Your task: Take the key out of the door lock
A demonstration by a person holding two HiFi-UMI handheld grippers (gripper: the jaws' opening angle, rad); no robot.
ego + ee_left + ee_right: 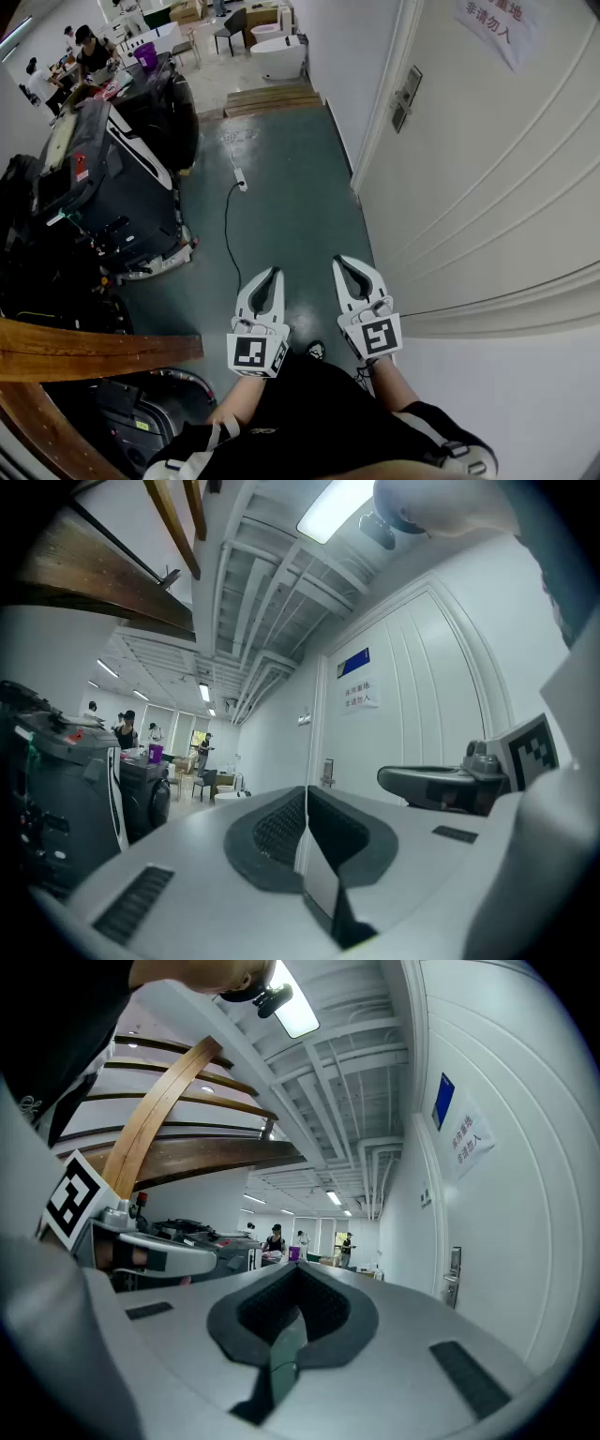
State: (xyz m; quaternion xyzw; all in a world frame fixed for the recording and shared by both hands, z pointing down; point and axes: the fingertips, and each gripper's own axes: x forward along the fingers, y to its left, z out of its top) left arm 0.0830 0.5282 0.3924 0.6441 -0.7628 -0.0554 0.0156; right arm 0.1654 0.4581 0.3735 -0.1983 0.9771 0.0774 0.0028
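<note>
- dark-clad torso [309,412] fills the bottom of the head view; just ahead of it hang the left tongs [274,274] and the right tongs [341,264], side by side, tips over the green floor [281,187].
- both pairs are pressed fully together with nothing between them; each gripper view shows its ribbed pads meeting along one line.
- door lock [406,97], a small plate on the white door [487,187], sits well ahead of the right tongs and off to their right. the right gripper view shows it far off on that same side [454,1277].
- key: too small to make out in any view (presumably it sits in that plate), so its angle cannot be read.
- step in hand, as i judge it: the very start, before any reach. nothing of the task is done yet.
- next move calls for carrying the right tongs forward and up to the plate and spreading the pads. they then line up flat on the key's head, pinch it and draw straight out along the keyway; a skewed pull could bind.
</note>
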